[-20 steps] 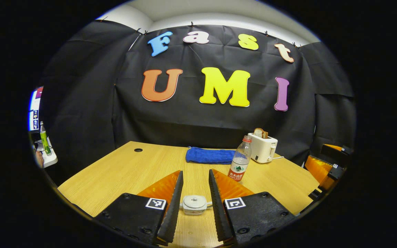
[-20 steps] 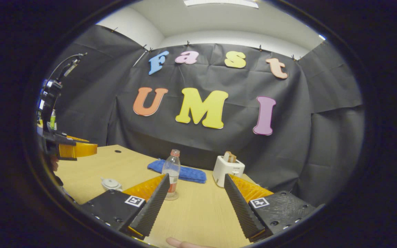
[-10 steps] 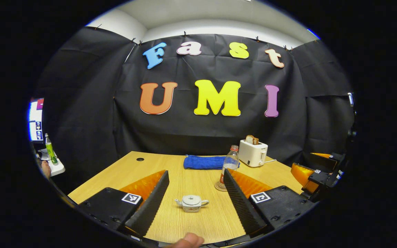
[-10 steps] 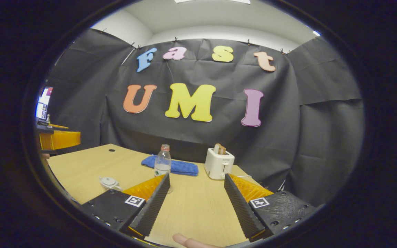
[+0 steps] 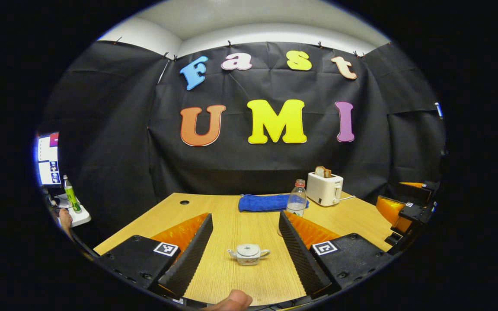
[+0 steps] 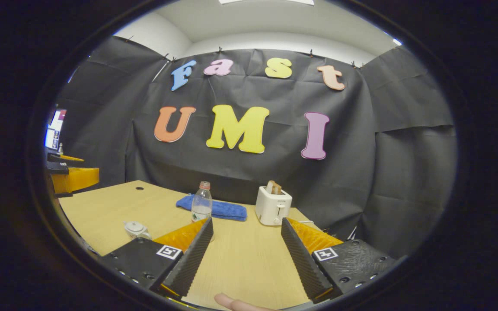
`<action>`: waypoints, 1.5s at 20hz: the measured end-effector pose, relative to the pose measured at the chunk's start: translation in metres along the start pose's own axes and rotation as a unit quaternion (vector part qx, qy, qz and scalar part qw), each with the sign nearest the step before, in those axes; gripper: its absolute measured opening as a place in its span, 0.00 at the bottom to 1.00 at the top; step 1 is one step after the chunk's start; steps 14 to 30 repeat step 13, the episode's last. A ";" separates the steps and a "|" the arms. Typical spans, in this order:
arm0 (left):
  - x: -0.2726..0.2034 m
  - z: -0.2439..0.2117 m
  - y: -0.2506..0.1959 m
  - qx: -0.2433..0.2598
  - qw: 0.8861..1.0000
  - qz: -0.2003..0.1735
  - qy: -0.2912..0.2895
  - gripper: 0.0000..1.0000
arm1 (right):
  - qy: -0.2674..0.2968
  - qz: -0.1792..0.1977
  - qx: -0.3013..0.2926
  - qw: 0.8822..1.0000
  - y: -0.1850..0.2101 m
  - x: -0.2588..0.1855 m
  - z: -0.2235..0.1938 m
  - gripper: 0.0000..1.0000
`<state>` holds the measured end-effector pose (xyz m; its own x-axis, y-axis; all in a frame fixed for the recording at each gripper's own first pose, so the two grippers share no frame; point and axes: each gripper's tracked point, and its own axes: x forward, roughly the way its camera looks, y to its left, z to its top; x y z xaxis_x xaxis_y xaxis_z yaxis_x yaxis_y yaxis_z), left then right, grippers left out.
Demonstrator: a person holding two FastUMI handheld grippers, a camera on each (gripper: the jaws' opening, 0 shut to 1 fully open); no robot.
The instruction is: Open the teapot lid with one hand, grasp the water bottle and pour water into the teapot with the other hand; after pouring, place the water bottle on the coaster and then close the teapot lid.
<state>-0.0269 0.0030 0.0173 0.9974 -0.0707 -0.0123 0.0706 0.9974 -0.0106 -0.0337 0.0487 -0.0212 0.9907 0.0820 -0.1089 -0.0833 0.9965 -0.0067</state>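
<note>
teapot white, lid on | water bottle upright, capped

Wood-grain table, round cable hole near far-left corner. Blue folded cloth at far edge, centre. White toaster w/ bread slice in slot, just right of cloth; cord trails right. Beyond table, left: green bottle, lit screen.
</note>
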 end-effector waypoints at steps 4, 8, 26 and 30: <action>0.004 -0.005 0.009 -0.008 1.000 0.013 0.004 0.96 | -0.003 -0.002 0.002 1.000 -0.003 0.000 0.002 0.95; 0.008 -0.010 0.011 -0.004 1.000 0.021 0.009 0.97 | -0.003 -0.007 0.003 1.000 -0.008 0.002 0.002 0.95; 0.012 -0.015 0.001 0.014 1.000 0.012 0.015 0.96 | 0.006 -0.010 -0.001 1.000 -0.012 0.007 -0.004 0.98; 0.012 -0.015 0.001 0.014 1.000 0.012 0.015 0.96 | 0.006 -0.010 -0.001 1.000 -0.012 0.007 -0.004 0.98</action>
